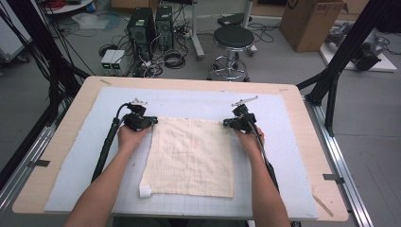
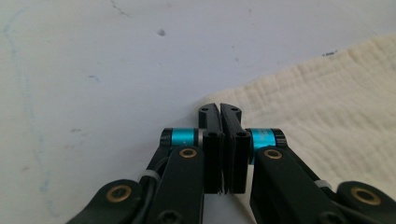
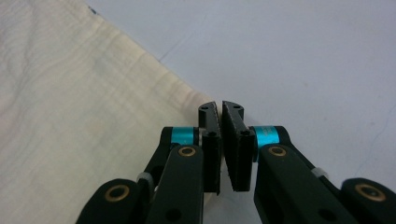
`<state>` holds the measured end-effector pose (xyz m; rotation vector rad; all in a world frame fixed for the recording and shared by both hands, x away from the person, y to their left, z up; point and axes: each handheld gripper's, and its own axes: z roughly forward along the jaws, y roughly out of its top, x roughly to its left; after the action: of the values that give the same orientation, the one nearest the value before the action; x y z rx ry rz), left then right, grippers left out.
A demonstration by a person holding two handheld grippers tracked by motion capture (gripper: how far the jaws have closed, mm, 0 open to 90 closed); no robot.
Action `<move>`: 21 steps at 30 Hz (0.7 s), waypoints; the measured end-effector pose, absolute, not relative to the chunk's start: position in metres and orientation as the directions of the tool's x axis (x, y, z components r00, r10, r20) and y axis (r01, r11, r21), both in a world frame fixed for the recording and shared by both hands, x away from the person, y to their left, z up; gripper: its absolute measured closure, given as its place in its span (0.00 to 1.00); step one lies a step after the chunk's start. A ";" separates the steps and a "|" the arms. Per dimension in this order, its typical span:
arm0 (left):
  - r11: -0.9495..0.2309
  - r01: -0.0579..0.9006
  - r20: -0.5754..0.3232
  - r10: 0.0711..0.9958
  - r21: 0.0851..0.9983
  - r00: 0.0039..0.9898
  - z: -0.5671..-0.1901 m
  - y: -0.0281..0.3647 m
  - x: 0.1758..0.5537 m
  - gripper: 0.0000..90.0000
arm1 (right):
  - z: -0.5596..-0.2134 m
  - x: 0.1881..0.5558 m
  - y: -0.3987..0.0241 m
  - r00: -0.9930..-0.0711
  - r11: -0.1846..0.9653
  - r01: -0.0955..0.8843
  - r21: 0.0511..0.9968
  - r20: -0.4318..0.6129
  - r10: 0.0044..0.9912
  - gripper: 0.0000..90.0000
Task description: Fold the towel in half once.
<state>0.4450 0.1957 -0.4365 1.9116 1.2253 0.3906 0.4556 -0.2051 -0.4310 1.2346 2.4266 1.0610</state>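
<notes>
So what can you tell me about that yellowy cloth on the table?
The cloth is a pale cream square of crinkly, woven-looking fabric with faint grid lines. It lies spread out flat on the light grey mat that covers the wooden table. A small white tag sticks out at its near left corner. At the far left corner sits the left claw, and at the far right corner the right claw. Both claws are pinched together right at the cloth's edge.
</notes>
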 end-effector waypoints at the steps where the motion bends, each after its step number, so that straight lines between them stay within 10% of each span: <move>1: -0.184 0.607 -0.163 0.867 0.773 0.471 -0.434 0.199 0.445 0.97 | -0.429 0.456 -0.204 -0.625 0.385 0.609 0.694 0.120 0.771 0.96; 21: -0.151 0.557 -0.181 0.850 0.817 0.495 -0.417 0.213 0.435 0.97 | -0.403 0.458 -0.202 -0.632 0.333 0.602 0.726 0.179 0.754 0.96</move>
<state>0.4353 0.2134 -0.4174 1.8347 1.1758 0.4064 0.4579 -0.2023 -0.4030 1.2398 2.4036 1.1809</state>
